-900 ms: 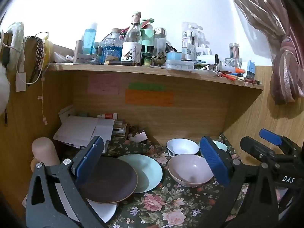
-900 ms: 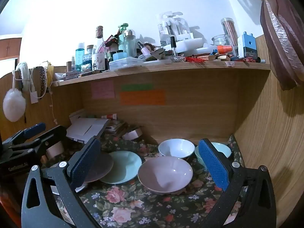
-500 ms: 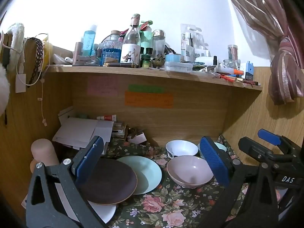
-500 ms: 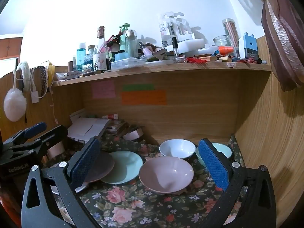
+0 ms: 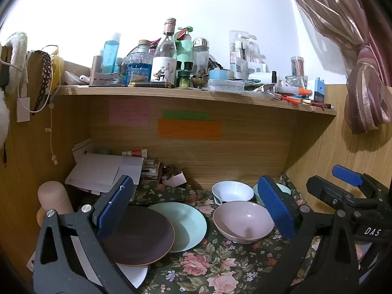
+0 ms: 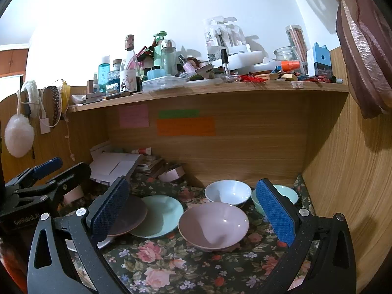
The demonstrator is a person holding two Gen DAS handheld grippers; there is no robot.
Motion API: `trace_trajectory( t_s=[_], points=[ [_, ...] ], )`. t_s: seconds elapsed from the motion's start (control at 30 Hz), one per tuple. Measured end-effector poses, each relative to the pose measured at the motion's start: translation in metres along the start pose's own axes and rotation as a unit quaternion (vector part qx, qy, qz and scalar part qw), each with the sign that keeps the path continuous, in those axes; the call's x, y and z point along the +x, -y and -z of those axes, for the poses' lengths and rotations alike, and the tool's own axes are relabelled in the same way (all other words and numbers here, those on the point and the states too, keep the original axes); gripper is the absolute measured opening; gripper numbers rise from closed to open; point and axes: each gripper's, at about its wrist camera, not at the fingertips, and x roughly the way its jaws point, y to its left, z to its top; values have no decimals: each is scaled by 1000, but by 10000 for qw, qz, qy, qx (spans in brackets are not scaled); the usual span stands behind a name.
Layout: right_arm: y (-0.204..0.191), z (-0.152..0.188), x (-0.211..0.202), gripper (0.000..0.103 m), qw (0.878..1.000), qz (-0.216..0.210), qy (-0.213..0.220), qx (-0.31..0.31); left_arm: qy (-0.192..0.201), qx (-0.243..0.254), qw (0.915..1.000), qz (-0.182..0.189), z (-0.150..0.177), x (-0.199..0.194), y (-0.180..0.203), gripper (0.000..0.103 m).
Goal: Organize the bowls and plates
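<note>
My left gripper (image 5: pixel 196 208): jaws wide — nothing held.
My right gripper (image 6: pixel 193 210): wide — over pale pink ceramic bowl (image 6: pixel 213 225), lower centre.

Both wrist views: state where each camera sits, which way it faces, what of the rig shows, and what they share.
Left wrist view: sits on the left claw, faces forward and slightly down into the wooden alcove at the brown plate and green plate; its own open blue-padded fingers show, with the right claw at the right edge.
Right wrist view: sits on the right claw, faces the same alcove, centred on the pink bowl; its own open fingers show, with the left claw at the left edge.
Shared: plates, bowls, floral cloth, cluttered shelf.
</note>
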Motion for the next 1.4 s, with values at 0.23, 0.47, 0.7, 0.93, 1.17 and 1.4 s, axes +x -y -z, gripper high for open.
trace_trajectory(
  t_s=[0.23,0.47,0.7,0.93,1.17,1.4],
  points=[
    [1,0,1,103,10000,-9,-15,14,39,44,10000,57,1,1,3,103],
    [1,-1,1,103,10000,-10,-11,16,42,53,10000,60,2,3,3,103],
    [4,-1,0,103,10000,11,37,37,54,51,10000,48,3,4,3,103],
    [4,-1,0,103,10000,8,34,38,71,62,9999,66,3,4,3,103],
    [3,-2,1,103,10000,4,33,36,78,63,9999,63,3,4,3,103],
    [3,-3,2,103,10000,-9,18,15,73,58,9999,67,3,5,3,103]
  ],
)
